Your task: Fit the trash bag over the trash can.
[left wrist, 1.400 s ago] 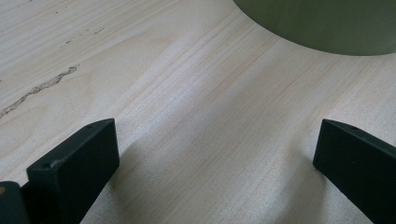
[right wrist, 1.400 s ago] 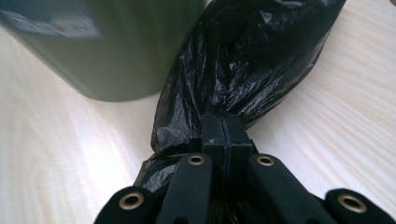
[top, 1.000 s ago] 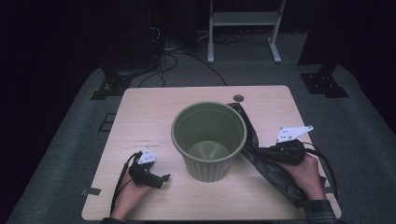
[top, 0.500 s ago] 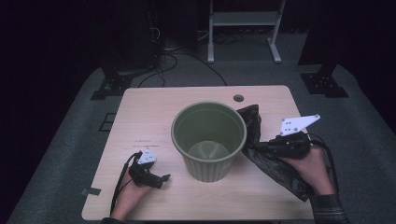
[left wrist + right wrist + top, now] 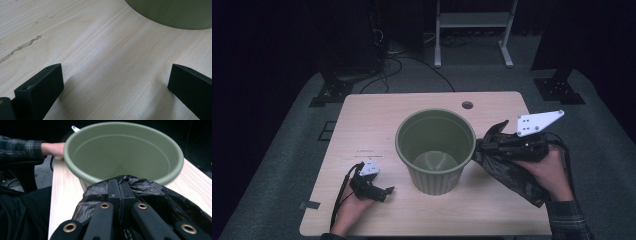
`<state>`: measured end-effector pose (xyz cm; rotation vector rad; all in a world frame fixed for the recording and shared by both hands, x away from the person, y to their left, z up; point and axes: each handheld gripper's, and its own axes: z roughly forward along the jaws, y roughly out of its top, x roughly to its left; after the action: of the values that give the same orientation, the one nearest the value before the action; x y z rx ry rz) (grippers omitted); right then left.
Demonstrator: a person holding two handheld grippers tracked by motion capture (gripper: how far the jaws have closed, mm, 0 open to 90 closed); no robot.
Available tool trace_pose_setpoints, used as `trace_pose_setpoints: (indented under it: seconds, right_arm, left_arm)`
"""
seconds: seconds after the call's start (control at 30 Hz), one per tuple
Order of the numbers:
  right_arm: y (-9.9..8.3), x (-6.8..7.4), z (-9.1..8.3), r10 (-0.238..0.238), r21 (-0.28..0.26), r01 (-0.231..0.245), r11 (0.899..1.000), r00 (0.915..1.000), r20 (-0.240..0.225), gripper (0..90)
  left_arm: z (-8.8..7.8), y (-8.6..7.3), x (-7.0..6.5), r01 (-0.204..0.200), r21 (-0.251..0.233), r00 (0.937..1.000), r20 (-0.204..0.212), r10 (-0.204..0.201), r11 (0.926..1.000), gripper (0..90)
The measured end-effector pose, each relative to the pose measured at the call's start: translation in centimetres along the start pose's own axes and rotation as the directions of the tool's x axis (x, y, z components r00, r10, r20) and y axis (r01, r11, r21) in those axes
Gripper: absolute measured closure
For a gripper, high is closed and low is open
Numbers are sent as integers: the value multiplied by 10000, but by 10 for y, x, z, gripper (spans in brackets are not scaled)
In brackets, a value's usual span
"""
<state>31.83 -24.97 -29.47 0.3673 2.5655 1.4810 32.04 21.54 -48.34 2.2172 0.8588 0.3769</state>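
A green plastic bucket (image 5: 435,150) stands upright and empty in the middle of the wooden table (image 5: 377,120). My right gripper (image 5: 489,146) is raised just right of its rim, shut on a crumpled black plastic bag (image 5: 512,172) that hangs down toward the table. In the right gripper view the bag (image 5: 150,195) bunches around the closed jaws just short of the bucket's rim (image 5: 122,152). My left gripper (image 5: 384,192) rests low on the table near the front left, open, with bare wood between its jaws (image 5: 112,82) and the bucket's base (image 5: 172,12) ahead.
A small round hole (image 5: 467,105) is in the table's far edge. Beyond the table lie cables (image 5: 412,60) and a white stand's legs (image 5: 472,30) on grey carpet. A dark stand foot (image 5: 557,82) sits at the right.
My right gripper has lifted the black bag up off the table and toward the bucket's rim. The left gripper has stayed put.
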Motion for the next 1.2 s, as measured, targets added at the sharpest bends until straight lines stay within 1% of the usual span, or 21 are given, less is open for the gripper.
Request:
trace_pose_setpoints:
  seconds: [0.07, 0.23, 0.37, 0.67, 0.83, 1.0, 1.07, 1.2]
  right_arm:
    - [10, 0, 1, -136, -119, 134, 9998, 9997, -209, 895]
    - [29, 1, 10, -532, -41, 530, 9986, 9975, -470, 895]
    - [45, 2, 20, -725, 61, 731, 9973, 9952, -653, 895]
    - [78, -1, 47, -876, 245, 911, 9955, 9890, -1188, 895]
    - [96, -1, 63, -974, 214, 1017, 9946, 9838, -1502, 895]
    - [111, 1, 81, -1004, 20, 1025, 9947, 9781, -1825, 895]
    - [117, 2, 89, -998, 64, 1029, 9947, 9771, -1879, 895]
    - [129, 6, 106, -1067, 81, 1110, 9938, 9713, -2127, 894]
  left_arm:
    - [0, 0, 0, 1, 1, 10000, 1, -1, 10000, 0]
    - [0, 0, 0, -6, -2, 10000, -2, 6, 10000, 0]
    - [0, 0, 0, -3, 0, 10000, -3, 3, 10000, 0]
    - [0, 0, 0, -6, 6, 10000, 1, 6, 10000, 0]
    - [0, 0, 0, 0, 6, 10000, 5, 0, 10000, 0]
    - [0, 0, 0, -5, 2, 10000, -2, 5, 10000, 0]
    - [0, 0, 0, -6, -3, 10000, -5, 6, 10000, 0]
    - [0, 0, 0, -2, 3, 10000, -2, 2, 10000, 0]
